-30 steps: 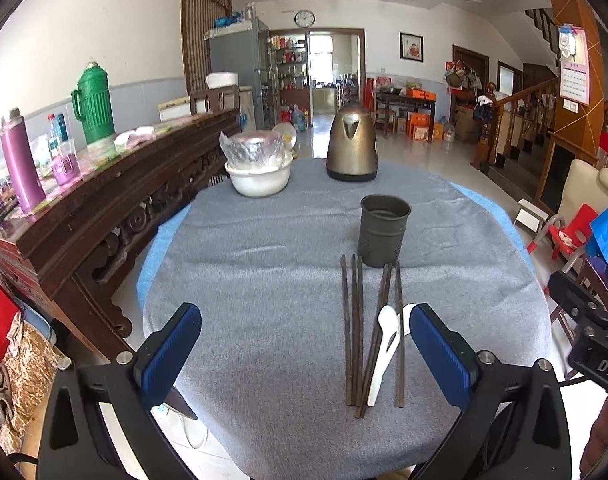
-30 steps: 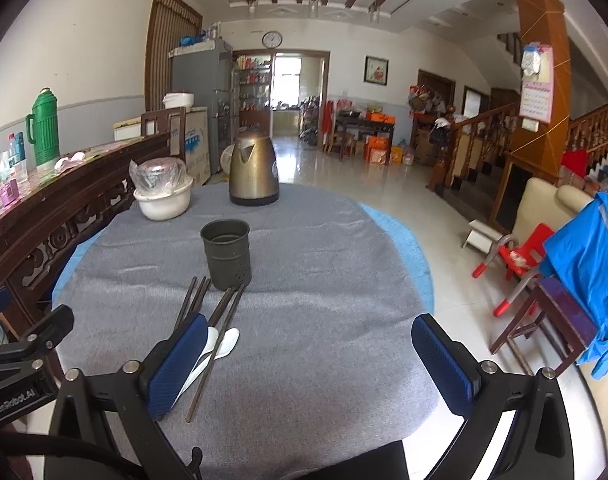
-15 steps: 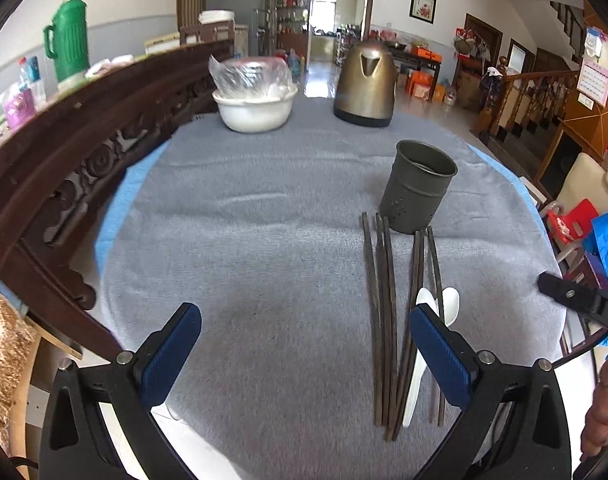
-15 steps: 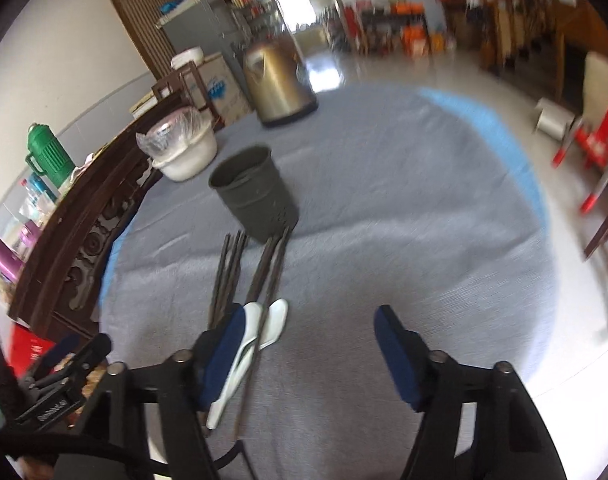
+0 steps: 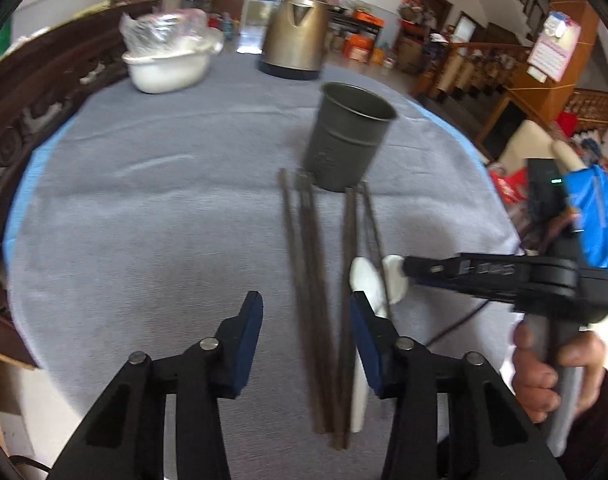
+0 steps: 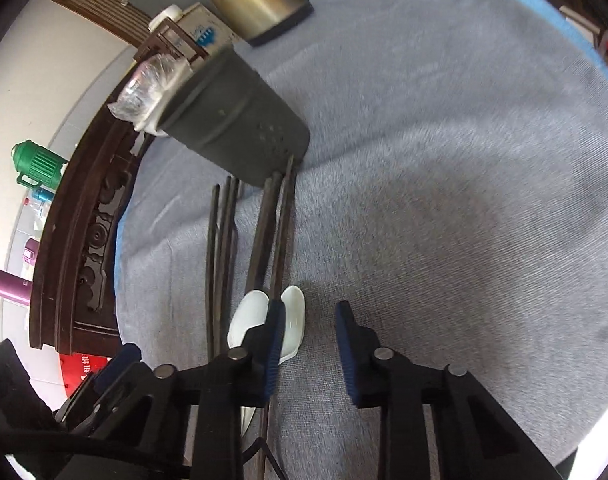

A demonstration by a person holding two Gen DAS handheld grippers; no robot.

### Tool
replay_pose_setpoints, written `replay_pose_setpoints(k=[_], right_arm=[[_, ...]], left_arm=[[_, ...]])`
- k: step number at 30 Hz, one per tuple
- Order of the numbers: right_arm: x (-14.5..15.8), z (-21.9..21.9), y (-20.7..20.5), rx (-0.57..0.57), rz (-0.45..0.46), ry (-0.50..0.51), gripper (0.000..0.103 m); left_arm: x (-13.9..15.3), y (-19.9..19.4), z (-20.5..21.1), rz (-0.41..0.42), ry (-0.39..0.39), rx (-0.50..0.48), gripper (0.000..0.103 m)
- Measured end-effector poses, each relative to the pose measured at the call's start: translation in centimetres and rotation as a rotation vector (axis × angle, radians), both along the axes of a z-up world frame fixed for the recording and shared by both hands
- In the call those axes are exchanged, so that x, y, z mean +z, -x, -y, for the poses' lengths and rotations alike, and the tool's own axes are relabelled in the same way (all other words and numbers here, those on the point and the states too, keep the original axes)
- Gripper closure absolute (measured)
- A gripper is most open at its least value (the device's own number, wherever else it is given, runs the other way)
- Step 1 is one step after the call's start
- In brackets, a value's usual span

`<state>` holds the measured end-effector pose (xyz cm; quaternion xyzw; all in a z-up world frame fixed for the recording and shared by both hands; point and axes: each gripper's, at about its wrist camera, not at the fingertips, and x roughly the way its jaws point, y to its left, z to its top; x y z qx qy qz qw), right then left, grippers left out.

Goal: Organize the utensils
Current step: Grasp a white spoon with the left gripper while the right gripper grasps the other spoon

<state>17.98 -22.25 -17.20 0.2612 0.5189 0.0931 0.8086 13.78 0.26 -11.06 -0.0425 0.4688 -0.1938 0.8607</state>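
**Nothing in the cup yet**

Nearest, the left gripper (image 5: 306, 312) is closing astride the chopsticks (image 5: 308, 280), pads not yet touching. The right gripper (image 6: 309, 320) is closing too, over bare cloth at 3 o'clock of the spoons (image 6: 290, 320), grasping nothing. Farther, at 12 o'clock, the cup (image 5: 348, 136) looks empty; all utensils lie on the table (image 5: 164, 200). Only the left view shows the cup's inside and the person's hand (image 5: 552, 372); only the right shows the green flask (image 6: 38, 164).
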Motion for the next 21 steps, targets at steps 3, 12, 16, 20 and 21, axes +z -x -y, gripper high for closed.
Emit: replay_pose_setpoints(k=[3,12,16,20,21], right_arm=[[-0.5,0.3,-0.3,-0.008,-0.004,-0.022,0.08],[-1.0,-0.4,-1.4,0.04,0.004,-0.042,0.099],[-0.7,-0.3,-1.1,0.04,0.039,-0.013,0.1],[-0.4,0.9,-0.7,0.012,0.066,0.002,0.1],[-0.2,1.4,-0.6,0.0,0.075,0.01,0.1]], left_arm=[[-0.3,-0.7,0.9,-0.027,0.025,-0.049,0.057],[-2.5,-3.4,3.3,-0.137,0.051,-0.152,0.072],[-3.1,-3.8,4.5,-0.162,0.042,-0.184,0.082],[-3.4,-3.9,5.6,-0.164,0.011,-0.212,0.084],[-3.7,-4.2,5.7,-0.168,0.0,-0.207,0.084]])
